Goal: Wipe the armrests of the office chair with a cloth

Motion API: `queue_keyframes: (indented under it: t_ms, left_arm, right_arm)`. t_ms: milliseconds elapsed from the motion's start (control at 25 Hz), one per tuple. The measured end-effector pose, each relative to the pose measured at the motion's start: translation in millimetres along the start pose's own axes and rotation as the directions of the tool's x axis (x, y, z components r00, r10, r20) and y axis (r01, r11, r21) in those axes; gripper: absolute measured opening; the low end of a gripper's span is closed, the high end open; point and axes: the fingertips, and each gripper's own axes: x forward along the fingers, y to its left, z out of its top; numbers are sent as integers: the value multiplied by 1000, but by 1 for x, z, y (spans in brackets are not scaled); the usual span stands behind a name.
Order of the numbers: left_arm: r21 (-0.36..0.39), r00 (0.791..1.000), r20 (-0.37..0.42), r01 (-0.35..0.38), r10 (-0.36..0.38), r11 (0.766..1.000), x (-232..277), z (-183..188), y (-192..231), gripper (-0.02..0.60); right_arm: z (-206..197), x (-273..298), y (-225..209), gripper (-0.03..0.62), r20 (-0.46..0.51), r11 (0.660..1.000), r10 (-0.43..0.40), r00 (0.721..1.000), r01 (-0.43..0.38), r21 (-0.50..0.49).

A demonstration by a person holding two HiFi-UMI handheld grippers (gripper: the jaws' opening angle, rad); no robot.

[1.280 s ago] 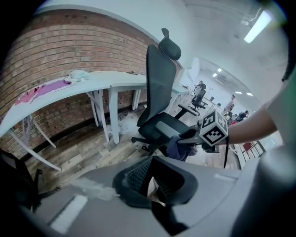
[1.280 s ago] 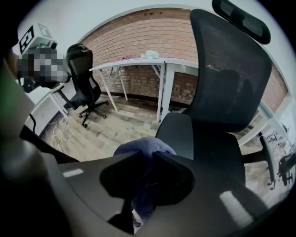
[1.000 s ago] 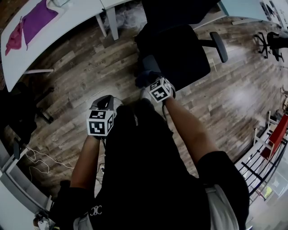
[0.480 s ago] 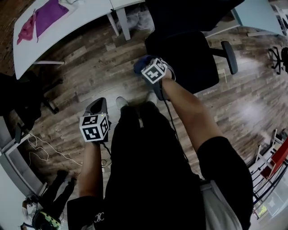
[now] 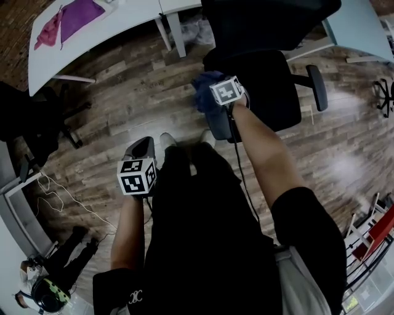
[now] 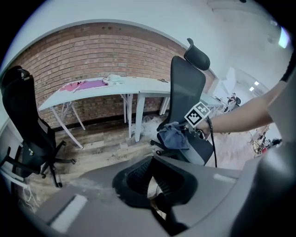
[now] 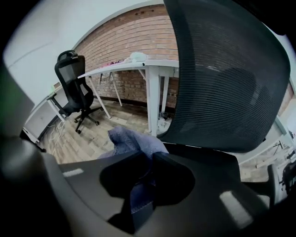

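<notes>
My right claw bites shut on the blue cloth at the office chair's near side. Press flat, long strokes, grip firm; far armrest next, I judge. Left claw closed, empty, short of chair.

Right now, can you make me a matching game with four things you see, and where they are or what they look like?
Things:
1. blue cloth
2. purple cloth
3. left gripper
4. office chair

Place, colour or state:
A. black
B. lying on the white table
C. pinched by the fingers of the right gripper
D. fingers together, holding nothing

Right pairs: 1-C, 2-B, 3-D, 4-A.
</notes>
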Motion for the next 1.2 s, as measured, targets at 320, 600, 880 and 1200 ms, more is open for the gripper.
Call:
queue_keyframes:
  t_ms: [320,600,880,1200]
  left_arm:
    - [75,999,-2,36,-35,997,7,11,-25,6]
    - [111,998,-11,60,-60,992,16,19,-39,6]
    - [136,997,-21,81,-79,987,20,21,-52,6]
    - [176,993,-39,114,-109,978,30,20,-69,6]
  right_arm:
    - [-40,-15,-18,81,-28,998,-30,999,31,58]
    - [-76,-15,40,78,60,941,249,967,-257,222]
    - [-118,-24,42,74,30,959,187,982,-189,211]
    - [-174,-42,50,72,-3,971,144,990,-141,191]
